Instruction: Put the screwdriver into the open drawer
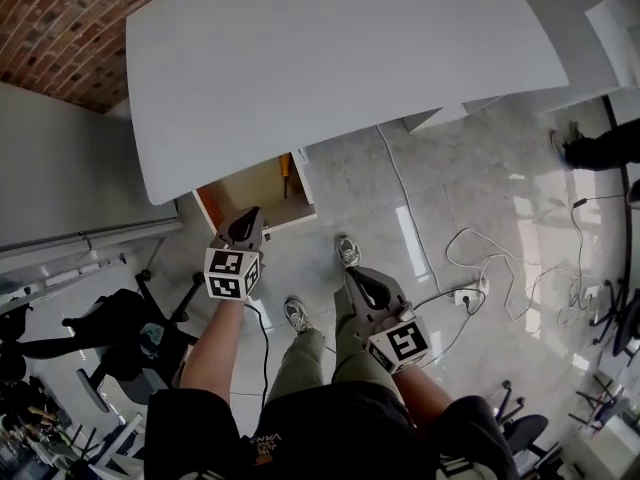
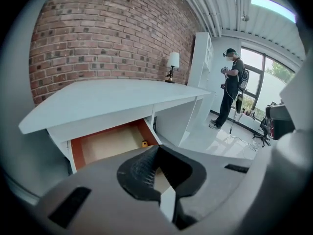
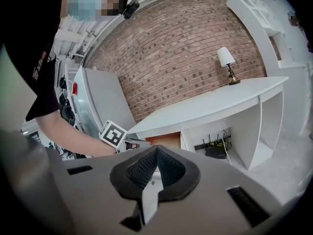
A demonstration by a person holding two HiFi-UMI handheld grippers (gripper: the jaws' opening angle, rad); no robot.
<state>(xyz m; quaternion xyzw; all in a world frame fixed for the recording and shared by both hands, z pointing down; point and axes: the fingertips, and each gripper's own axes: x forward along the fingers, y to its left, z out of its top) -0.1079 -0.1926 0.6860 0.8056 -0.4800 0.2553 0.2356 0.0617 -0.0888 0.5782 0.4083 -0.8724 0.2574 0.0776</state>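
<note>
1. Your left gripper (image 2: pixel 156 153) is shut tight. The pads meet with nothing between them, so it has hold of nothing.
2. Same story on your right gripper (image 3: pixel 155 153): jaws together and empty, held out over the floor, short of the desk's front edge.
3. And there's the screwdriver (image 1: pixel 287 173), in the drawer (image 1: pixel 250 190), lying along its right wall. In the left gripper view only a yellow-orange end of it shows beside that wall.
4. The drawer hangs open under the front edge of the desk (image 1: pixel 330 58), near the left corner. It has a pale bottom and orange-brown inner walls. I can make out nothing in it besides the screwdriver, though the back part is hidden under the desktop.
5. My read is that the placing itself is done and the step in hand is getting clear of the drawer.
6. In the head view your left gripper hangs right over the drawer's front panel. Bring it up and back toward yourself, not sideways, so you don't clip the panel or nudge the drawer.
7. Leave those jaws together as you go. A closed tip is less likely to snag the rim or catch the handle.
8. Your right gripper is well apart from the drawer, so it needs no special care.
9. On the desk I see only a small lamp (image 3: pixel 228 65), at the far edge against the brick wall, well away from both grippers.
</note>
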